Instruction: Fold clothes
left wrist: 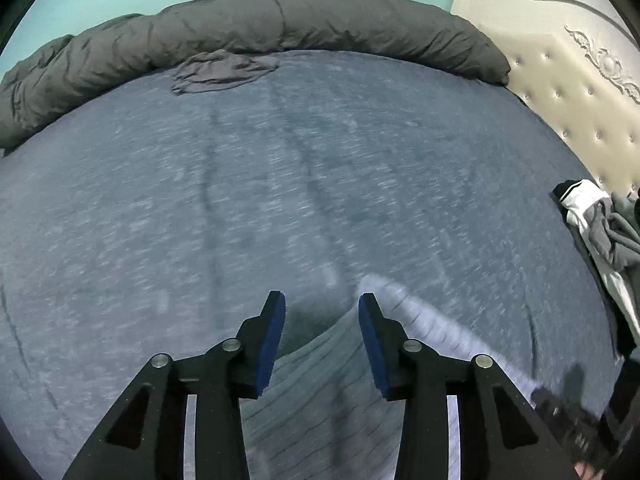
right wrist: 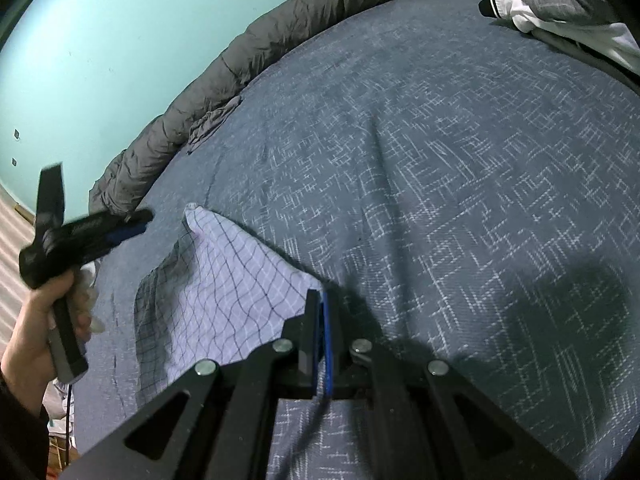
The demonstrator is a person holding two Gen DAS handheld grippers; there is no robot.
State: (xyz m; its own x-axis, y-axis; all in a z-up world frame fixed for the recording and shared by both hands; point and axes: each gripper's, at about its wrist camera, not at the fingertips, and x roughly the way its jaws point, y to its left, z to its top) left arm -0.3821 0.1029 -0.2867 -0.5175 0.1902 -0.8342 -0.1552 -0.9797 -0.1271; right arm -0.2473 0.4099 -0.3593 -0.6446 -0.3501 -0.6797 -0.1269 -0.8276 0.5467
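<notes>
Right gripper [right wrist: 322, 312] is pinching the checked cloth [right wrist: 224, 280] by its corner; left gripper [left wrist: 322, 312] hangs spread over it, on the bed [right wrist: 440, 160].

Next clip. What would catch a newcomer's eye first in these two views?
The pale checked cloth lying on the blue bedspread, one corner pinched in the shut right gripper. To its left, a hand holds the left gripper open over the cloth's other end. A pile of unfolded clothes waits at the right edge by the tufted headboard, and a grey duvet is rolled along the far side.
</notes>
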